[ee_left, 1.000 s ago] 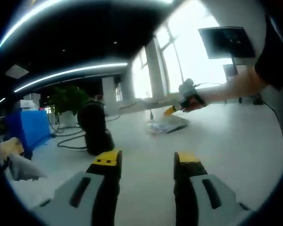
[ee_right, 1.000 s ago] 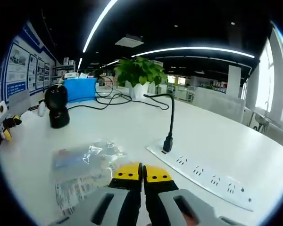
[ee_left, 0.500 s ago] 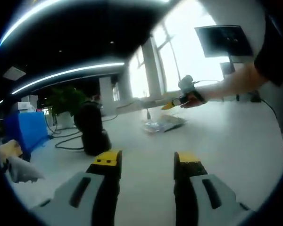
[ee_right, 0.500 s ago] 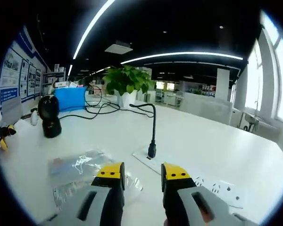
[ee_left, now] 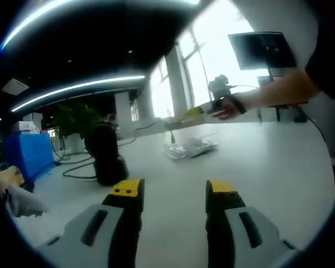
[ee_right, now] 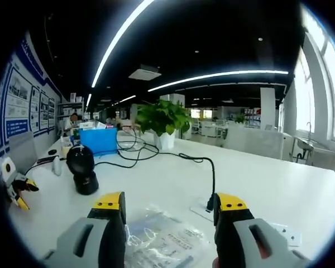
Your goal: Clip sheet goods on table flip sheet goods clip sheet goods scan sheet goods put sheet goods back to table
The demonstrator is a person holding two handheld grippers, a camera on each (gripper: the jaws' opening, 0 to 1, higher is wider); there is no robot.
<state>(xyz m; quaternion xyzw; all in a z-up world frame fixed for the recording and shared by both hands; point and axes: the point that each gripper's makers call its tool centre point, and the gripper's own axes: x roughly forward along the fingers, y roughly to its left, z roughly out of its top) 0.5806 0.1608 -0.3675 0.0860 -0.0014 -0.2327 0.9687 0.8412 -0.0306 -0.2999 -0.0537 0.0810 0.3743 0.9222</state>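
Since a second ago my right gripper (ee_right: 170,209) has gone from jaws pressed together at the edge of the sheet goods (ee_right: 162,241) to jaws spread wide apart, with the packet lying flat on the white worktop (ee_right: 156,187) between and just below them. Left gripper (ee_left: 173,190) has not changed: jaws apart, nothing between them, hovering over bare worktop. In the left gripper view the packet (ee_left: 190,148) sits well off toward the far side, with the right gripper (ee_left: 192,114) lifted above it in the person's hand (ee_left: 226,106). Judged from this, the packet has been let go and rests on the worktop; I can't tell from these frames which release this is, whether the one after the flip or the final put-back. If the former, a fresh clip, the scan and the return are left. The black scanner (ee_right: 82,170) stands upright on its base to the left of the packet, well apart from it, cable trailing behind toward the blue bin (ee_right: 99,140) and potted plant (ee_right: 163,120). A white power strip (ee_right: 257,226) with one plug in it lies just right of the packet. Packet is clear film with a printed label panel; print is too small to read. Wall posters (ee_right: 19,106) at left carry text, also illegible.
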